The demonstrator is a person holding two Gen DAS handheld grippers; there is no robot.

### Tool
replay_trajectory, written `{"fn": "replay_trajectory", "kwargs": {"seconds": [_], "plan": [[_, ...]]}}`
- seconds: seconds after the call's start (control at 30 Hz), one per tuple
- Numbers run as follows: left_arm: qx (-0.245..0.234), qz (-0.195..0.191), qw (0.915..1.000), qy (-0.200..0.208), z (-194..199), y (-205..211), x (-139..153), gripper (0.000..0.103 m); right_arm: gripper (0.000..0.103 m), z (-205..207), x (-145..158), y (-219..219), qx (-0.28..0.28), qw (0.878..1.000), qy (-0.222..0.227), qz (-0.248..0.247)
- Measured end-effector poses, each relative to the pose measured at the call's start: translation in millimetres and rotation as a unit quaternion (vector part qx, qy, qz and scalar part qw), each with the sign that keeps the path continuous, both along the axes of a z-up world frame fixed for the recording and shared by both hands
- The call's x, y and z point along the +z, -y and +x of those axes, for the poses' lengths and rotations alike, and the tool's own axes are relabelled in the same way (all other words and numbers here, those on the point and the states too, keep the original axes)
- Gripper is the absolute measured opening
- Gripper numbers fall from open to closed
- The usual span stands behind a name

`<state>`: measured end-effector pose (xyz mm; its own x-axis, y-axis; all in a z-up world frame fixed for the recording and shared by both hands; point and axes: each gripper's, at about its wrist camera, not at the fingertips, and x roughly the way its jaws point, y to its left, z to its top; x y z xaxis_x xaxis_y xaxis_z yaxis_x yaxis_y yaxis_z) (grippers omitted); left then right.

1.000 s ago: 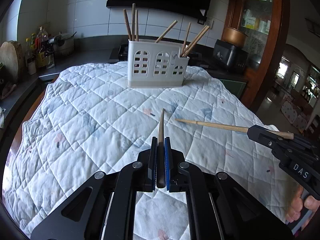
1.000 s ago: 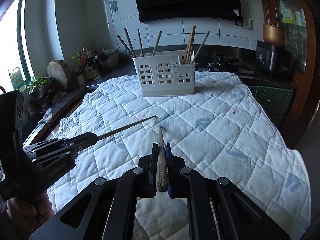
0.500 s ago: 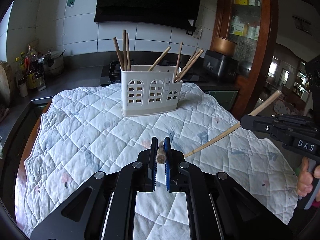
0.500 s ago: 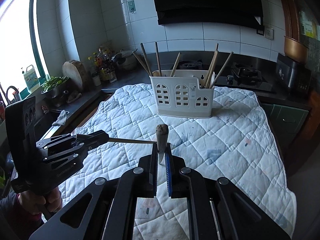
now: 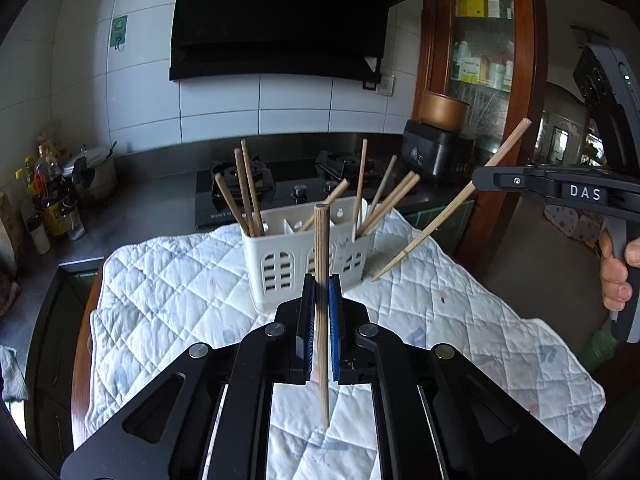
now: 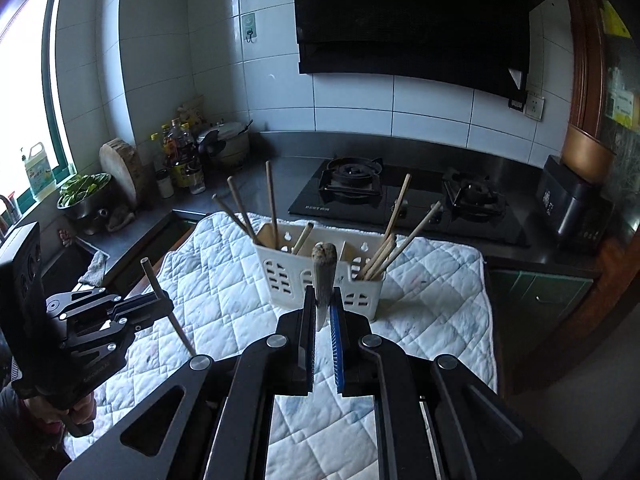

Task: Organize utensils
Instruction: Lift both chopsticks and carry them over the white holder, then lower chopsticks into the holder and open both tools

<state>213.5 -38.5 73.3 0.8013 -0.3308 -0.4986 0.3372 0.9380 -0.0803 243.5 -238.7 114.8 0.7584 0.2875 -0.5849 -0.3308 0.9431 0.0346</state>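
- The quilted white cloth (image 5: 168, 280) covers the table, and the white slotted utensil holder (image 5: 280, 264) stands on it toward the far end, already holding several wooden chopsticks in its left and right compartments.
- The left gripper (image 5: 319, 308) is held above the cloth, short of the holder, its jaws clamped on a wooden chopstick (image 5: 321, 264) near mid-length. The stick stands close to upright, blunt end up and thin tip hanging below the jaws, clear of the cloth.
- The right gripper (image 6: 323, 312) is also raised just before the holder, jaws closed on a second chopstick (image 6: 323, 272). In the left wrist view this stick slants, thin tip down toward the holder's right side.
- Judged from the pictures, the chopsticks are light, stiff and smooth, so they may pivot or slide in a two-point pinch. A hold near the middle, as here, leaves enough tip free to drop into a compartment.
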Motion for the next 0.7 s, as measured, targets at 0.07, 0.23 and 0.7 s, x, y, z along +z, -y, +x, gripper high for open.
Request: {"fn": "replay_trajectory", "kwargs": {"seconds": [0.07,0.23,0.7], "plan": [[0.003,0.006,0.9998,0.016,10.2,2.1,15.9,0.005,0.007,13.9,8.8,-0.5,-0.006,1.0,0.001,-0.009],[0.017,0.014,0.9977,0.065,38.2,7.3,61.2,0.005,0.007,43.7,21.2,-3.3,-0.02,0.999,0.006,-0.027],[0.078,-0.004,0.9902,0.116,118.4,17.2,93.7,0.005,0.007,97.3,9.6,-3.6,-0.033,0.999,-0.015,-0.027]]}}
